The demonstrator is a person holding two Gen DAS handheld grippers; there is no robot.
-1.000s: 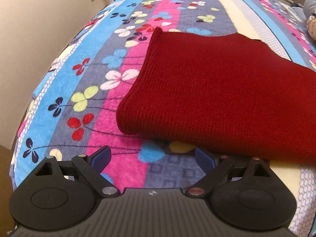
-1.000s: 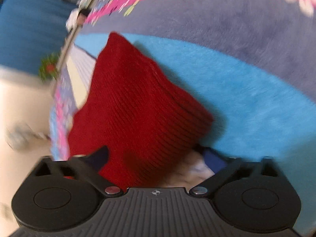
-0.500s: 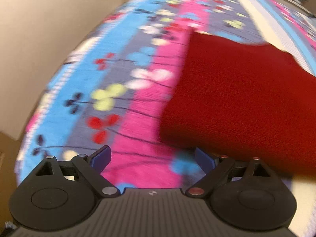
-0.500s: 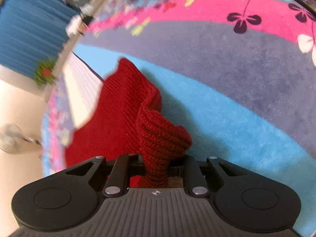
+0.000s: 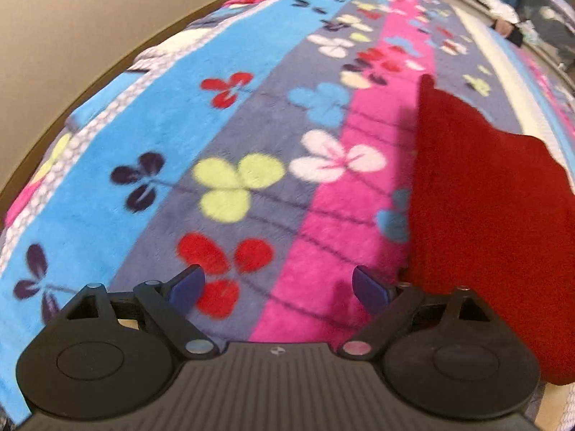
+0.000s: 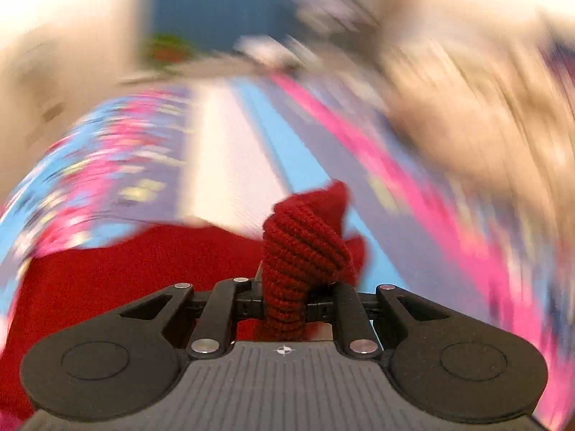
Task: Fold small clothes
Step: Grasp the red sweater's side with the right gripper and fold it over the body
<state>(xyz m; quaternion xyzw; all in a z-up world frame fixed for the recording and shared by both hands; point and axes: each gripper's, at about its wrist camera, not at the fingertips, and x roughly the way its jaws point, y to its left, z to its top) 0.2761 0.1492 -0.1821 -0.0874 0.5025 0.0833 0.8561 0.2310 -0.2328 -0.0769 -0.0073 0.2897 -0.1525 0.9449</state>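
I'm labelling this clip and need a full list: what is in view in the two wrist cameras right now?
knit garment: one, dark red, on the blanket at the right of the left wrist view; a bunched ribbed corner is raised in the right wrist view.
blanket: one, fleece, striped blue, grey, pink and cream with clover flowers, covering the whole surface.
wall: beige, beyond the blanket's left edge.
curtain: blue, at the far end, blurred.
pale objects: at the far right edge, too blurred to name.
left gripper: black with blue pads, jaws open, over bare blanket beside the garment.
right gripper: black, jaws shut on the garment's corner.
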